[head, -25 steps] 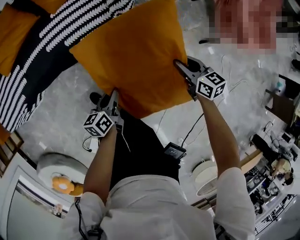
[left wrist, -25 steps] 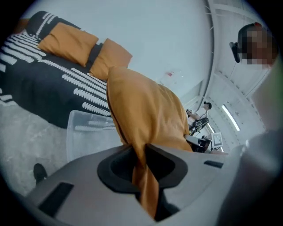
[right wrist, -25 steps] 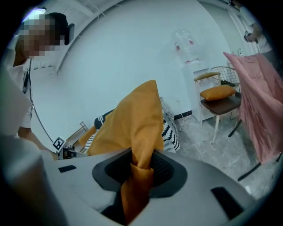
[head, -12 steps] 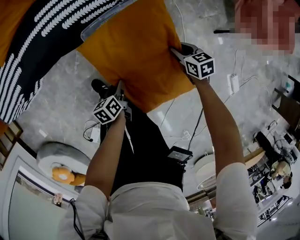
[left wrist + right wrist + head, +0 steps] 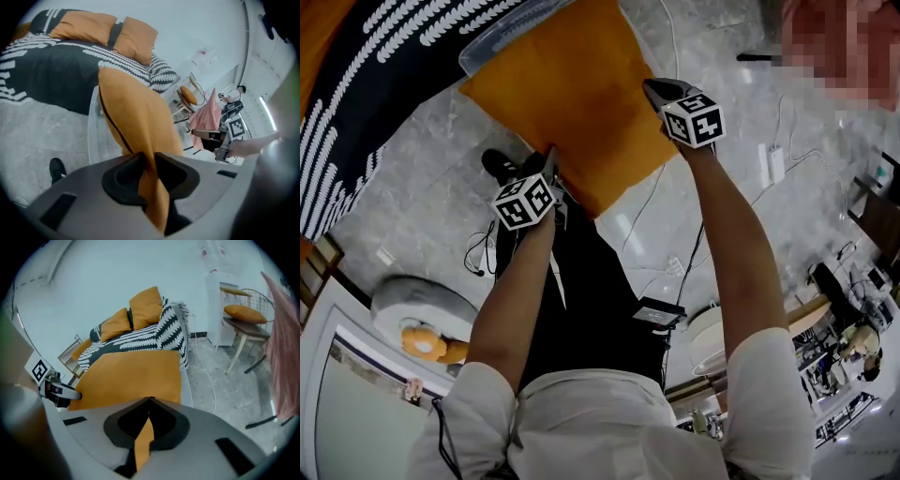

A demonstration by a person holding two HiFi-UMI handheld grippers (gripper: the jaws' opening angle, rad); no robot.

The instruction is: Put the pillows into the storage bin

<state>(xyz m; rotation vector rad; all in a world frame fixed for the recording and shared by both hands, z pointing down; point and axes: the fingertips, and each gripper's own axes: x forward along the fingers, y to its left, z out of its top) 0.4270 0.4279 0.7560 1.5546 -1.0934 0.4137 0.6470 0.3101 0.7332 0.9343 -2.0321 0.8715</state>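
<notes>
Both grippers are sinking with the orange pillow (image 5: 572,94) since a second ago, its far end now dipping over the clear storage bin (image 5: 492,52) — long axis running away from the person. The left gripper (image 5: 548,167), jaws just easing slightly, is pinching one near corner; the right gripper (image 5: 654,91), just closing tighter, is clamping the other.

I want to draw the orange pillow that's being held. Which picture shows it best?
The head view: most of the orange pillow shows, from above. The right gripper view shows one broad face; the left gripper view sees it nearly edge-on.
</notes>
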